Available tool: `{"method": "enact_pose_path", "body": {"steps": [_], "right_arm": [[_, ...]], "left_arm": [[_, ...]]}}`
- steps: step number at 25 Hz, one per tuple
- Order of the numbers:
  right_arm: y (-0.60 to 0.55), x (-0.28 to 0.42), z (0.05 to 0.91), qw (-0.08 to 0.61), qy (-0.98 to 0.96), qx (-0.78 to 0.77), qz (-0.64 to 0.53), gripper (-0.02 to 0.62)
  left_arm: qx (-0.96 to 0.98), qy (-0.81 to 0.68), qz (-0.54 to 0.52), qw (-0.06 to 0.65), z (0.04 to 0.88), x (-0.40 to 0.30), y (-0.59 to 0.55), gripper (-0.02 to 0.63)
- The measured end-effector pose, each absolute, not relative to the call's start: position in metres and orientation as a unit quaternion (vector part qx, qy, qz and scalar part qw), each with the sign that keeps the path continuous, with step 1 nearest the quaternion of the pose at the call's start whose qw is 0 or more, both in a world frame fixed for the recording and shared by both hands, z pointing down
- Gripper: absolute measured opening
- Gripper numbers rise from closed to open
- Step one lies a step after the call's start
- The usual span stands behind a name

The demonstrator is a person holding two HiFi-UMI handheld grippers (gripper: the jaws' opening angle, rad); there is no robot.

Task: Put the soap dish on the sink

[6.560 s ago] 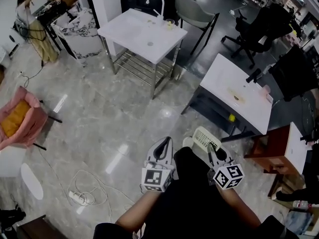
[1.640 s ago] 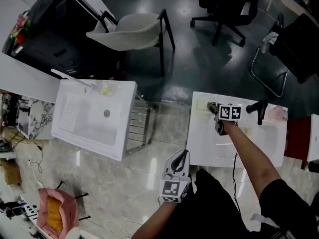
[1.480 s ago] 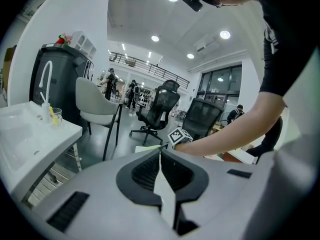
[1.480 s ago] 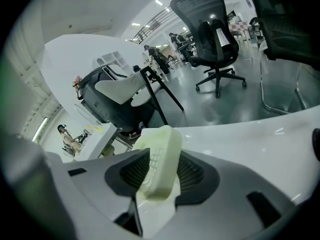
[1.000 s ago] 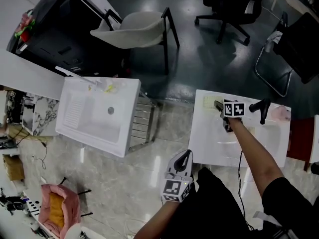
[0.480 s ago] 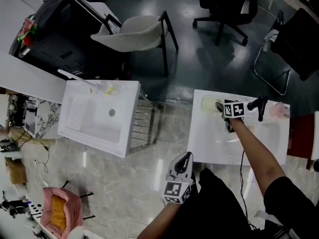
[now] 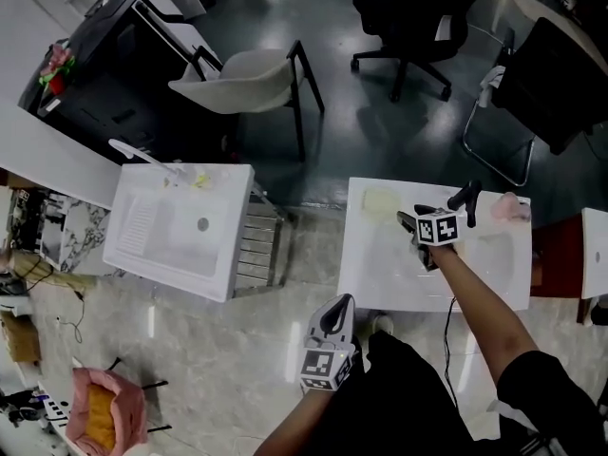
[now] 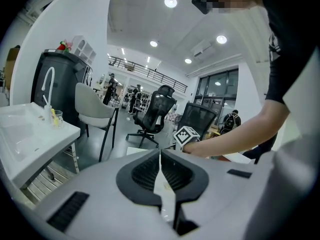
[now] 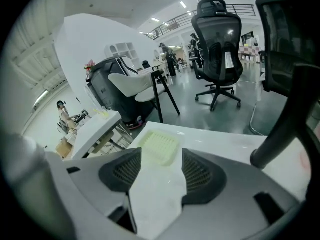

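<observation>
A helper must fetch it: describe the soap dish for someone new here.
Find the white sink with the black tap, under the outstretched arm. On its far left corner lies the soap dish, a pale yellow-green slatted rectangle; the pink thing sits at the far right.

No lettering, label or number seems legible anywhere.

Soap dish [image 9: 159,145]: pale yellow-green, ribbed grid pattern. Sink [image 7: 480,278]: plain white; its faucet [image 7: 463,197] is black. My right gripper [image 7: 406,220] & left gripper [image 7: 335,310]: grey shells, black ridged pads, cubes w/ b/w square markers. Chair [image 7: 249,67]: cream seat, black legs. Floor [image 7: 237,340]: glossy grey marble veining.
</observation>
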State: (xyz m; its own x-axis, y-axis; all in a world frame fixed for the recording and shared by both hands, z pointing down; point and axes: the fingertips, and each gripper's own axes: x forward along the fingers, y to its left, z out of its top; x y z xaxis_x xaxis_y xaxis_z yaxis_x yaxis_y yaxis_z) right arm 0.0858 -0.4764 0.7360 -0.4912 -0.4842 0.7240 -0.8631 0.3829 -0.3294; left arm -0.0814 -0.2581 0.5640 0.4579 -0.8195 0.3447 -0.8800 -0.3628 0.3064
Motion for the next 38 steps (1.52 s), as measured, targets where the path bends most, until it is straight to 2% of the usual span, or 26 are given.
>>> {"method": "enact_pose_path", "body": {"steps": [9, 23, 27, 35, 38], "right_arm": [[-0.42, 0.09, 0.641, 0.192, -0.836, 0.405, 0.317, 0.247], [-0.315, 0.136, 0.513, 0.11, -0.855, 0.437, 0.255, 0.205], [-0.288, 0.149, 0.498, 0.066, -0.838, 0.478, 0.254, 0.146], [-0.257, 0.159, 0.484, 0.025, -0.81, 0.541, 0.222, 0.022], [-0.249, 0.163, 0.467, 0.007, -0.802, 0.563, 0.2, 0.002]], "left_arm": [[0.813, -0.533, 0.06, 0.228, 0.556, -0.084, -0.232, 0.015], [0.849, -0.499, 0.024, 0.173, 0.491, -0.073, -0.256, 0.015], [0.859, -0.485, 0.012, 0.162, 0.474, -0.064, -0.268, 0.015], [0.877, -0.458, 0.005, 0.149, 0.465, -0.052, -0.273, 0.015], [0.88, -0.451, 0.0, 0.147, 0.459, -0.051, -0.275, 0.015]]}}
